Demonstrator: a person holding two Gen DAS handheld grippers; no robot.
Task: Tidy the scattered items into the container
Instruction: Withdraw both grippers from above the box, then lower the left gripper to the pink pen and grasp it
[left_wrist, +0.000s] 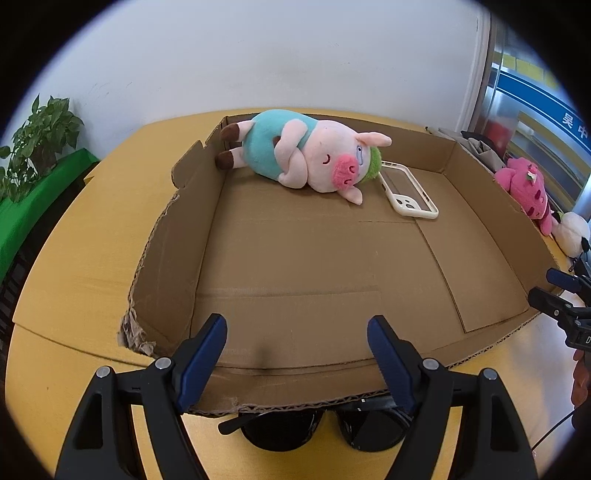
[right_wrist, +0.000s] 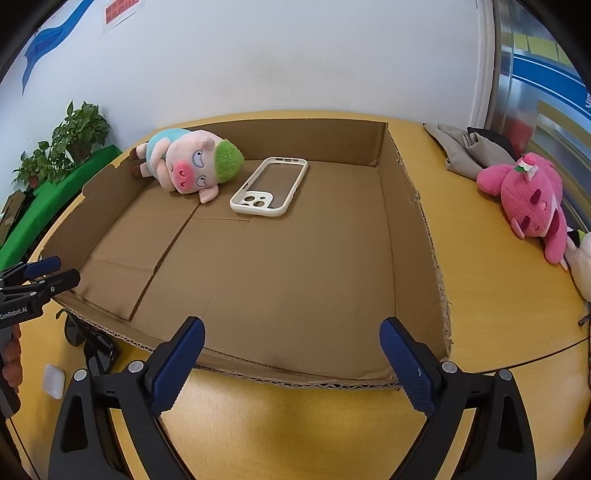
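Observation:
A shallow cardboard box (left_wrist: 207, 236) (right_wrist: 406, 229) lies on the yellow table. Inside at its far end rest a plush pig (left_wrist: 306, 155) (right_wrist: 184, 162) and a cream phone case (left_wrist: 408, 192) (right_wrist: 269, 186). Black sunglasses (left_wrist: 325, 428) (right_wrist: 92, 343) lie on the table just outside the box's near wall. My left gripper (left_wrist: 297, 354) hovers open over that wall, right above the sunglasses, nothing between its fingers. My right gripper (right_wrist: 291, 354) stands open over the box's near right corner, empty. A pink plush (right_wrist: 528, 199) (left_wrist: 524, 188) lies outside the box to the right.
A white earbud case (right_wrist: 53, 380) sits on the table near the sunglasses. A white plush (left_wrist: 572, 232) and folded grey cloth (right_wrist: 465, 151) lie right of the box. Potted plants (left_wrist: 37, 140) on a green stand are at the far left. A wall runs behind the table.

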